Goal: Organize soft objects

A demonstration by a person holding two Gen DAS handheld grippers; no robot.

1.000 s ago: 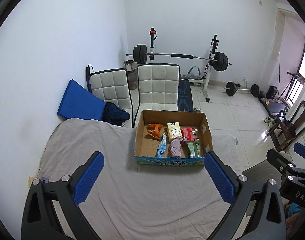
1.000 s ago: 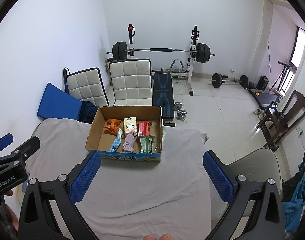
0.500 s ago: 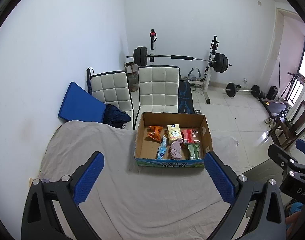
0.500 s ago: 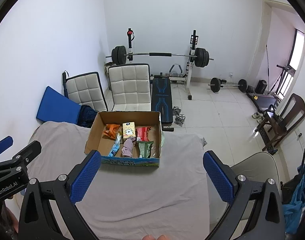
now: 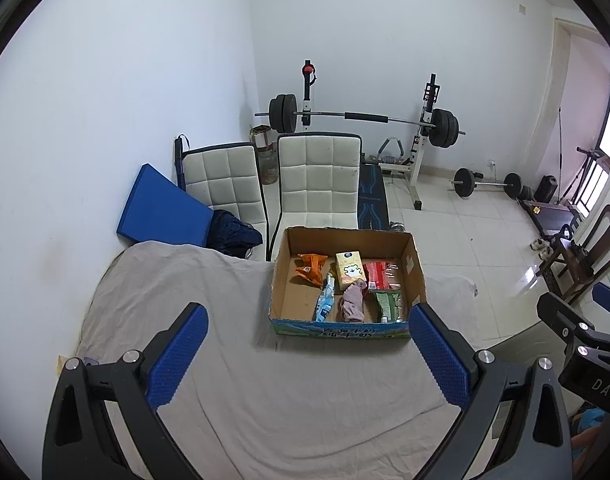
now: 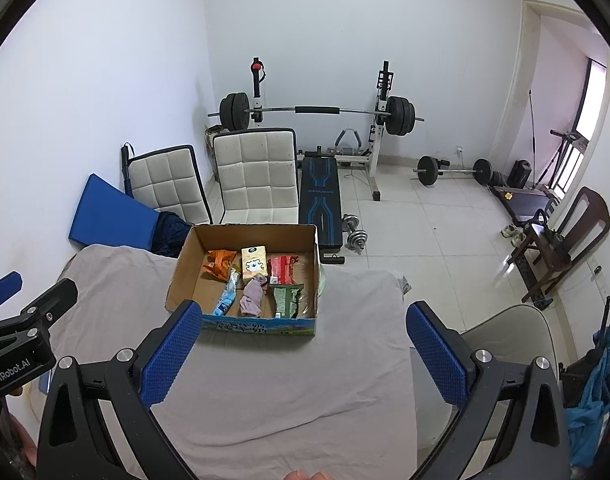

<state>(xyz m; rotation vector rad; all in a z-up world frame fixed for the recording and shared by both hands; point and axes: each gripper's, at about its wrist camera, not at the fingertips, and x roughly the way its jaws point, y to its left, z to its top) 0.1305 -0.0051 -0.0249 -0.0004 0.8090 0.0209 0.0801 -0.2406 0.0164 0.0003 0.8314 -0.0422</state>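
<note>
An open cardboard box (image 5: 415,268) (image 6: 181,276) stands at the far edge of a table covered with a grey cloth (image 5: 225,360) (image 6: 285,380). Inside lie an orange packet (image 5: 311,268) (image 6: 219,262), a yellow tissue pack (image 5: 348,270) (image 6: 254,264), a red packet (image 5: 377,274) (image 6: 282,268), a pink sock (image 5: 353,302) (image 6: 252,298), a green packet (image 5: 387,304) (image 6: 286,300) and a blue-white packet (image 5: 324,304) (image 6: 226,298). My left gripper (image 5: 305,356) and right gripper (image 6: 301,352) are both open and empty, held above the cloth, well short of the box.
Two white padded chairs (image 5: 317,184) (image 6: 257,180) and a blue mat (image 5: 161,212) stand behind the table. A weight bench with barbell (image 6: 319,196), dumbbells (image 6: 355,236) and a wooden chair (image 6: 565,240) stand on the tiled floor. A grey seat (image 6: 505,332) is right of the table.
Both grippers have drawn back and risen a little, so the box looks slightly smaller and lower in view. Both stay open and empty.
</note>
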